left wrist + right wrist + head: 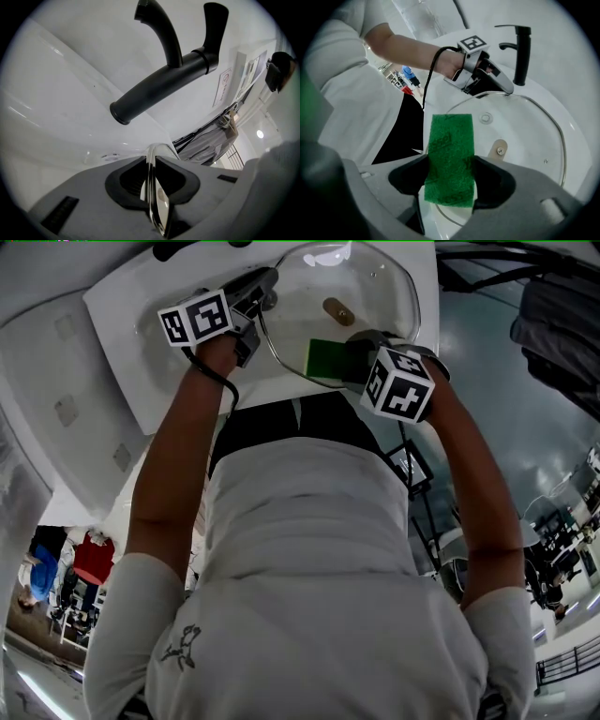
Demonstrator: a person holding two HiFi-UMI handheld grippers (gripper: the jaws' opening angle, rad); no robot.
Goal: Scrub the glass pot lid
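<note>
One glass lid [375, 287] over white sink [122, 324]; black faucet [164, 82].

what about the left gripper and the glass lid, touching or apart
Touching. In the left gripper view, the left gripper is clamped on the lid: its metal rim sits pinched between both dark pads.

light: bright, even; shadows: soft; edges: fisheye warp, black vignette
</note>
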